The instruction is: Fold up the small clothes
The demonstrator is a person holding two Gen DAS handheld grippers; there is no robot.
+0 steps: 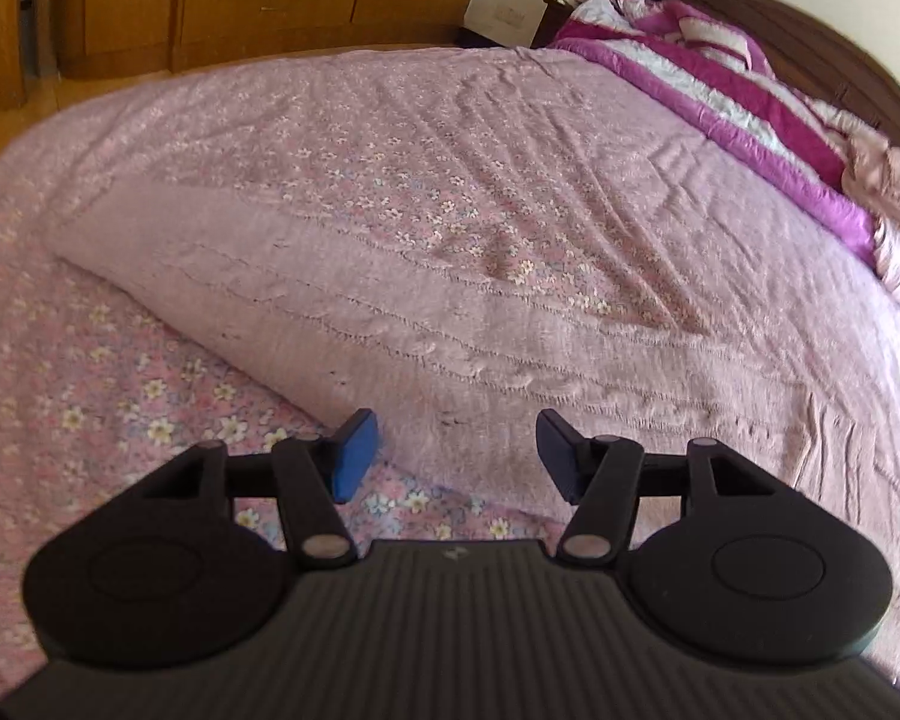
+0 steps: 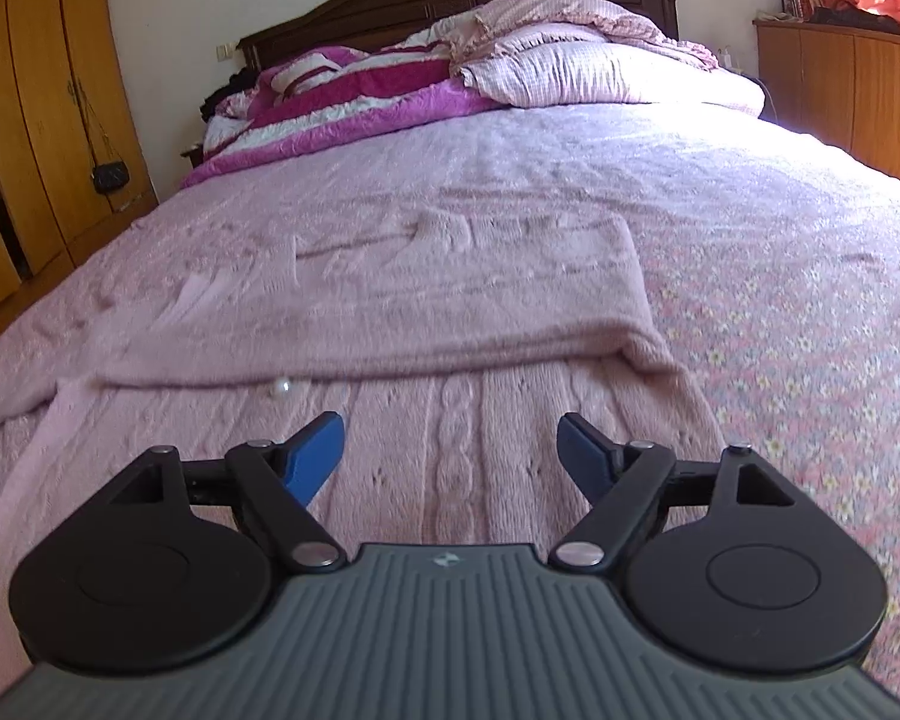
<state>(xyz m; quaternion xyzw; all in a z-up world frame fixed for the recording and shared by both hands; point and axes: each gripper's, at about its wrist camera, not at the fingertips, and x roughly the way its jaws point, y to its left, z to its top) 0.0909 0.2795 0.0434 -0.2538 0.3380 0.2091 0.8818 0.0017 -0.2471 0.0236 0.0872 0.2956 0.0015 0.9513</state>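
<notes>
Right now the right gripper [image 2: 450,456] hangs with its blue pads spread wide and nothing between them, directly over the near, single-layer part of the pale pink cable-knit sweater [image 2: 450,312], whose knitted cables run straight away from it toward the folded-over edge lying left to right just beyond a small pearly button [image 2: 282,387]. Over on the other side, the left gripper [image 1: 450,456] is also parted and empty, poised above the sweater's near edge where it meets the pink flowered bedspread [image 1: 120,408], the garment stretching diagonally from near right to far left, so the right looks nearer the fold.
</notes>
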